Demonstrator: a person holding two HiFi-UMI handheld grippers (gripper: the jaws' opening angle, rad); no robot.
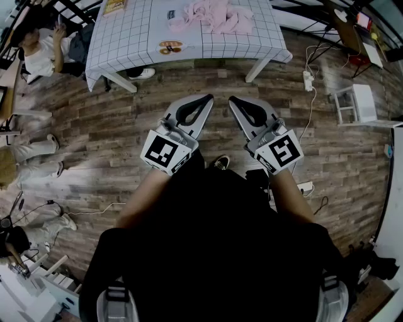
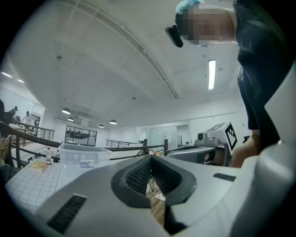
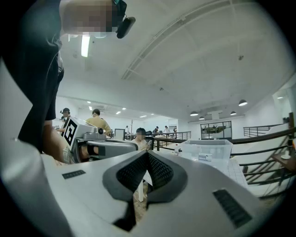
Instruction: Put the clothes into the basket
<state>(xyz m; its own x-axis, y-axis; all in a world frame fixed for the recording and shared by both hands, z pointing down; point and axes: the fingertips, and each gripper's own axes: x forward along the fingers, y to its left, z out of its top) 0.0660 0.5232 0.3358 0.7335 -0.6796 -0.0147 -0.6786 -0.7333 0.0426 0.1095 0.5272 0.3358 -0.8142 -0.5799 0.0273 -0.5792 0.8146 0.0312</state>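
Clothes (image 1: 211,16), where? — A

Pink heap on the table (image 1: 126,38), right half of the top. Not in the bin. I'd say nothing has been loaded yet. — B

Grippers? — A

The left gripper (image 1: 209,98) has its jaws together with nothing between them. The right gripper (image 1: 232,99) is the same: tips meeting, empty. Both are level, side by side, noses angled toward each other over bare floor (image 1: 214,78), close to the body and well short of the table. — B

Why parked there? — A

Reads as a ready pose. The person stands back and no reach has begun. Closed tips can't take cloth, so they must part on the way in. — B

Containers? — A

On the table in the left gripper view, left to right: yellow pack (image 2: 38,165), bottle (image 2: 48,156), clear bin (image 2: 83,155). The right gripper view shows the bin too. Through its wall it looks empty, with just a label on the front. Can't tell whether the heap touches it. — B
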